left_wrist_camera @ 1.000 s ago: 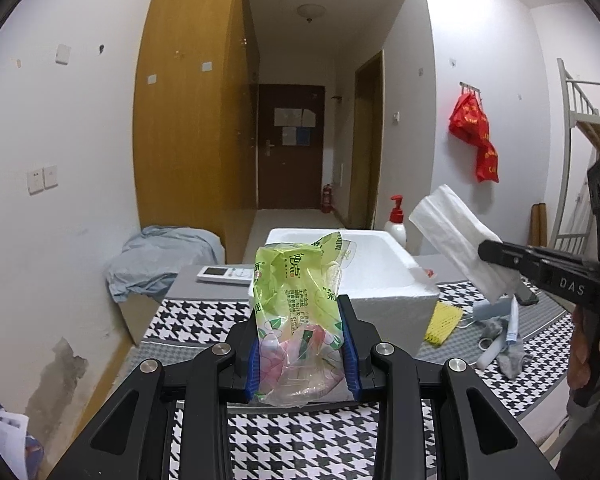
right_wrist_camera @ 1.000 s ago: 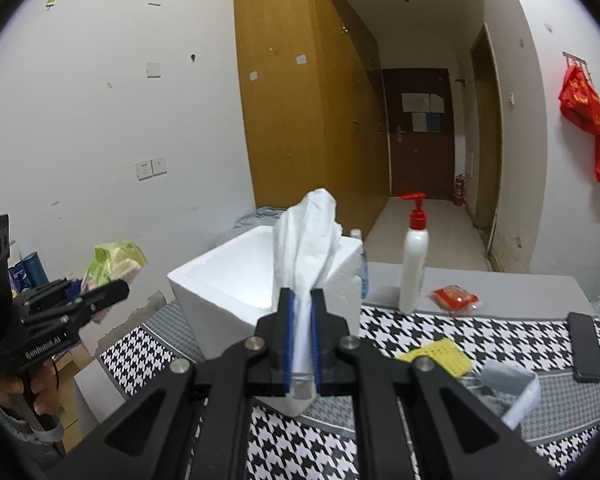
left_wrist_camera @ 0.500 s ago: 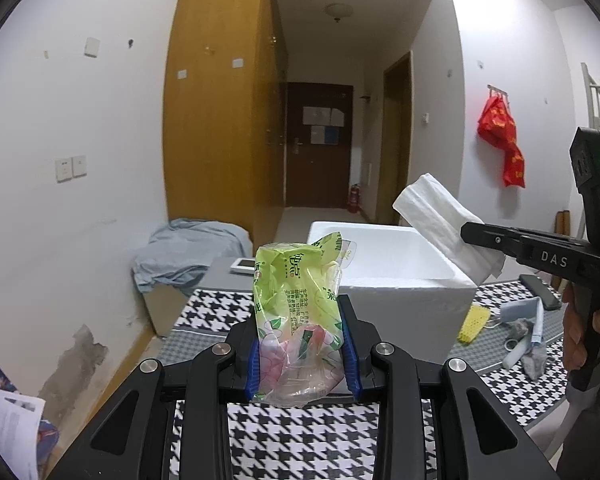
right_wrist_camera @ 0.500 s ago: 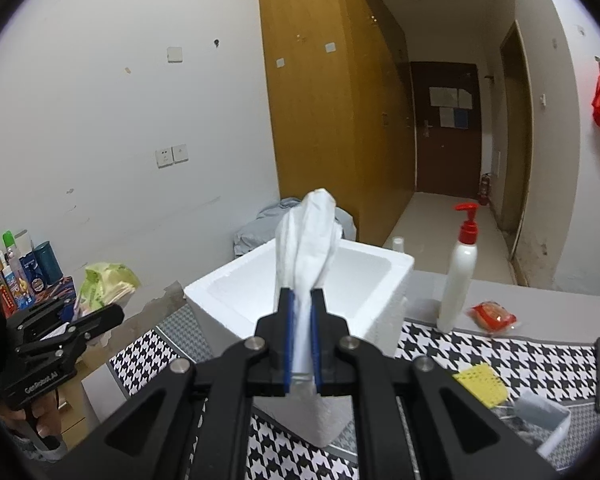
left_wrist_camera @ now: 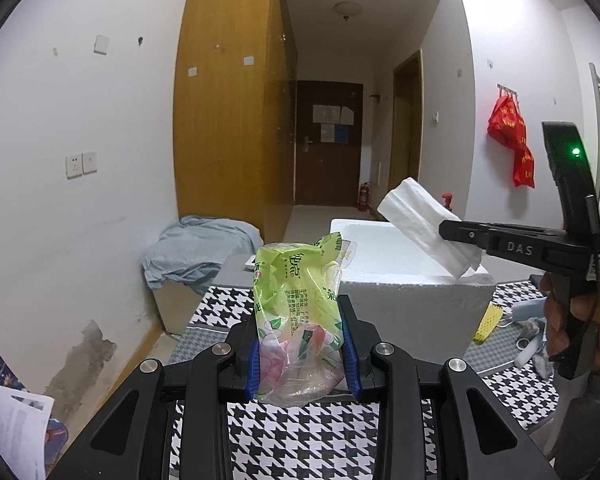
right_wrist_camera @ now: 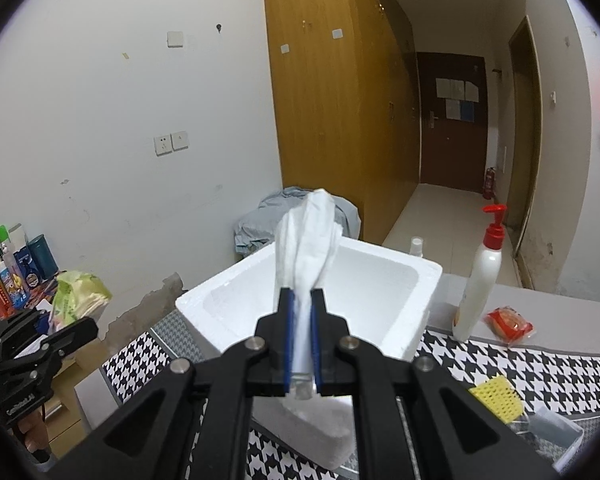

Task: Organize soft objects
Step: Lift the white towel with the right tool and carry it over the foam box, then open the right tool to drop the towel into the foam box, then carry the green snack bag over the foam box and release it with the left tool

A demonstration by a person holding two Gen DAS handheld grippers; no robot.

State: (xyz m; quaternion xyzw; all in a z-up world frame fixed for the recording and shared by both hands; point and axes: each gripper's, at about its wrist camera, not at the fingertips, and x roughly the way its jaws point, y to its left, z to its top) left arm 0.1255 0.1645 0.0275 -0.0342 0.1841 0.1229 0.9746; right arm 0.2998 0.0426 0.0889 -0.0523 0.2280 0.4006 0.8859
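Note:
My left gripper (left_wrist_camera: 302,356) is shut on a green printed plastic pack (left_wrist_camera: 300,304), held upright above the houndstooth table in front of the white foam box (left_wrist_camera: 404,292). A stack of white tissues (right_wrist_camera: 308,248) stands up between the blue pads of my right gripper (right_wrist_camera: 301,344), which is shut on it just before the foam box (right_wrist_camera: 312,304). In the left wrist view the right gripper (left_wrist_camera: 448,236) holds the tissues (left_wrist_camera: 424,224) over the box's right rim. The left gripper with its green pack (right_wrist_camera: 78,296) shows at the far left of the right wrist view.
A white pump bottle with a red top (right_wrist_camera: 480,280), a red snack packet (right_wrist_camera: 508,324), a yellow mesh piece (right_wrist_camera: 496,396) and a clear tub (right_wrist_camera: 556,432) lie on the table right of the box. Bottles (right_wrist_camera: 16,268) crowd a shelf at the left. A grey cloth (left_wrist_camera: 196,248) lies on a low cabinet.
The right gripper has carried the tissues leftwards, from beside the foam box to over its right rim. The left gripper still holds the green pack in about the same place.

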